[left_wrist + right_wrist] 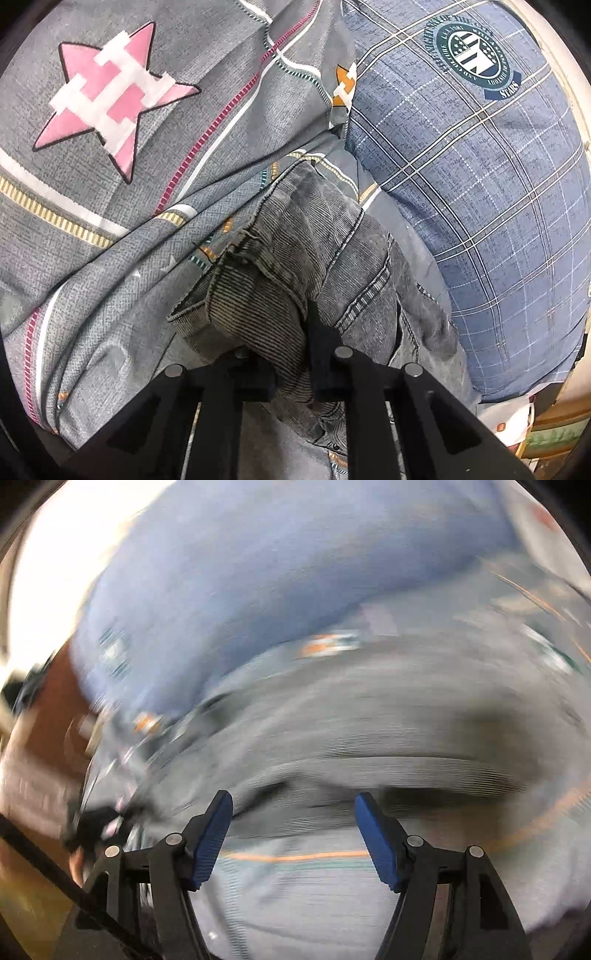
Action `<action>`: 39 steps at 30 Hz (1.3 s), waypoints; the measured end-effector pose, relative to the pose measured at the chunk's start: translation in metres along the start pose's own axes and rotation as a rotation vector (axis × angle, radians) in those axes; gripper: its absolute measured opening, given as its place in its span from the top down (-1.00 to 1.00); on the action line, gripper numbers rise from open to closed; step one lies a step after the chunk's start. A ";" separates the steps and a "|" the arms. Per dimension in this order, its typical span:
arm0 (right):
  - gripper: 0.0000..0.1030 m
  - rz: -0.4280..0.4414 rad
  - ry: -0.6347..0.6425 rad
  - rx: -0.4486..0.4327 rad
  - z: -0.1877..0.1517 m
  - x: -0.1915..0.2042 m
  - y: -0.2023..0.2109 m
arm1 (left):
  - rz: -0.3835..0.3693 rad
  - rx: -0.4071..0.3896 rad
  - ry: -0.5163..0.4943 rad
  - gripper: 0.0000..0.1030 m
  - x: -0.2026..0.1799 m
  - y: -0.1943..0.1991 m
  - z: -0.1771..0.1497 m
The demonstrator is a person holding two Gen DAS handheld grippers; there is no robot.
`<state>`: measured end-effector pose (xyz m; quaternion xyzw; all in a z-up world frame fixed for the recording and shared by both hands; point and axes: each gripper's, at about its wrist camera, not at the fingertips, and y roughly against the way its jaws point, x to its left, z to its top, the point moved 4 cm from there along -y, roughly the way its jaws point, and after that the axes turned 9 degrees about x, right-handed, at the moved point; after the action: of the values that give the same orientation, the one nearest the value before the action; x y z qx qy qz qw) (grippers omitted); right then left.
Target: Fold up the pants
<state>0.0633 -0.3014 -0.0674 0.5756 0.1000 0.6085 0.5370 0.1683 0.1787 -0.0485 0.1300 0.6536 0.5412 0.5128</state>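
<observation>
The pants (pixel 306 266) are grey-blue jeans, bunched and lifted over the grey patterned bedsheet (pixel 122 206). My left gripper (pixel 291 373) is shut on a thick fold of the jeans, and the denim hides its fingertips. In the right wrist view the picture is heavily motion-blurred. My right gripper (pixel 293 805) is open and empty, its blue pads (pixel 212 842) wide apart above a grey blurred mass that looks like the jeans (pixel 369 738).
A blue plaid pillow (pixel 480 192) with a round crest lies at the right of the jeans; it shows as a blue blur in the right wrist view (pixel 277 572). A pink star (pixel 110 99) is printed on the sheet. The bed edge and brown floor (pixel 48 716) are at the left.
</observation>
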 end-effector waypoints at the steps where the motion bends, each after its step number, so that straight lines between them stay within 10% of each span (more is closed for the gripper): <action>1: -0.27 -0.002 -0.056 0.004 0.002 -0.016 0.004 | 0.000 0.001 0.005 0.77 0.000 0.000 0.000; 16: -0.02 0.037 -0.420 -0.041 0.022 -0.096 0.011 | 0.025 -0.001 -0.018 0.77 -0.002 -0.003 -0.002; 21: 0.81 -0.067 -0.418 -0.063 0.040 -0.096 0.010 | 0.021 0.005 -0.015 0.77 -0.001 -0.004 -0.001; 26: 0.98 -0.150 -0.283 -0.188 0.054 -0.071 0.054 | 0.010 0.003 -0.019 0.77 -0.001 -0.001 -0.001; 29: 0.87 -0.177 -0.268 -0.205 0.049 -0.075 0.067 | 0.040 0.024 -0.011 0.71 0.001 -0.005 0.000; 31: -0.24 -0.183 -0.296 -0.180 0.047 -0.093 0.062 | 0.072 0.042 0.006 0.64 0.006 -0.011 0.000; 32: -0.45 -0.175 -0.323 -0.178 0.045 -0.102 0.063 | 0.076 0.052 0.011 0.57 0.008 -0.013 0.000; 39: -0.45 -0.240 -0.492 -0.184 0.039 -0.148 0.075 | 0.143 -0.104 -0.031 -0.02 -0.002 0.018 -0.001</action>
<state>0.0189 -0.4647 -0.0880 0.6388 -0.0213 0.3891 0.6634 0.1616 0.1836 -0.0328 0.1580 0.6055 0.6077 0.4889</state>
